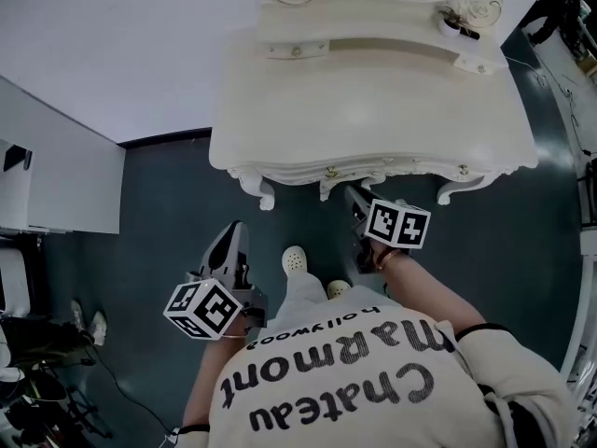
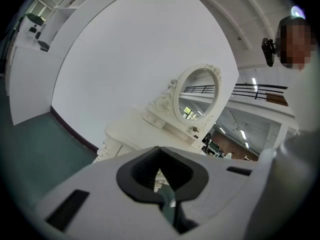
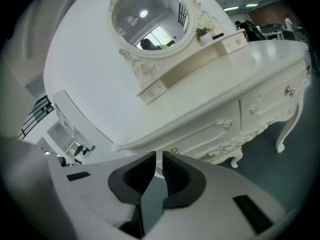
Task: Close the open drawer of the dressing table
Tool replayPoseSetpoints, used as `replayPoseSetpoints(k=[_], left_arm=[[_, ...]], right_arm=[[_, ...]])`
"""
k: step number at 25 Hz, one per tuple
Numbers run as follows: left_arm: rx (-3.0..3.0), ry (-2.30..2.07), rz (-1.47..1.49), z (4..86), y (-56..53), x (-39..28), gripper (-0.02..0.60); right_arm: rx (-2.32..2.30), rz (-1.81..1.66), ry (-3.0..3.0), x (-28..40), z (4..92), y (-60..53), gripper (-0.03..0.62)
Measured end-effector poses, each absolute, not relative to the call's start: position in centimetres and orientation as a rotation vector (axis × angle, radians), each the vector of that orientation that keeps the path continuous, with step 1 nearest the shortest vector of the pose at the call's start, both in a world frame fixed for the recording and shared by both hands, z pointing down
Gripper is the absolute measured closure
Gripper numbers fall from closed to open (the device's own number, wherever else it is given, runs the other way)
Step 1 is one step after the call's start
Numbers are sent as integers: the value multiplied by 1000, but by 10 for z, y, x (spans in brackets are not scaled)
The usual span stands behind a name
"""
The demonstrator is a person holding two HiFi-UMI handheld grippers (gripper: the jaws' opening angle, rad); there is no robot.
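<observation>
Judging by the head view and the right gripper view, no drawer front juts from the dressing table. All fronts look flush under the top's near edge, so the closing seems done, though a slight gap would be hard to spot.

The right gripper hangs just near of that carved edge, its jaws a narrow slit apart and empty. The left gripper sits nearer and further left, clenched on nothing.

The main risk is that the right tips lie close to the gold knob and the scrollwork. A careless lift or push toward the far side could nick them, or hook the knob and drag a drawer out.

The person's shoe stands near 1 curved leg, and a step toward the far side could kick it. Open floor lies near and left.
</observation>
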State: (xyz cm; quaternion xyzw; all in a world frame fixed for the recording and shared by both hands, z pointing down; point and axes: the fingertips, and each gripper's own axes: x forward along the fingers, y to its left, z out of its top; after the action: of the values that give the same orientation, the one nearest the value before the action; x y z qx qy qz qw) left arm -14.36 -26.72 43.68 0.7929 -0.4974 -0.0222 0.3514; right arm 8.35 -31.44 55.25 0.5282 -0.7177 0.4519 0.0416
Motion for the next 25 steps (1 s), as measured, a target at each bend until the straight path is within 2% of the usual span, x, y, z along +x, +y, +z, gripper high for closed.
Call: replayPoseSetpoints(k=[12, 16, 25], left_arm=[[2107, -1313, -95, 416, -230, -97, 574], [2110, -1337, -107, 415, -215, -91, 574], [2119, -1372, -136, 408, -196, -89, 574]], right_arm=[[1597, 914, -2555, 88, 432, -290, 540], [1559, 765, -2591, 88, 419, -278, 540], [1503, 682, -2617, 85, 410, -260, 540]])
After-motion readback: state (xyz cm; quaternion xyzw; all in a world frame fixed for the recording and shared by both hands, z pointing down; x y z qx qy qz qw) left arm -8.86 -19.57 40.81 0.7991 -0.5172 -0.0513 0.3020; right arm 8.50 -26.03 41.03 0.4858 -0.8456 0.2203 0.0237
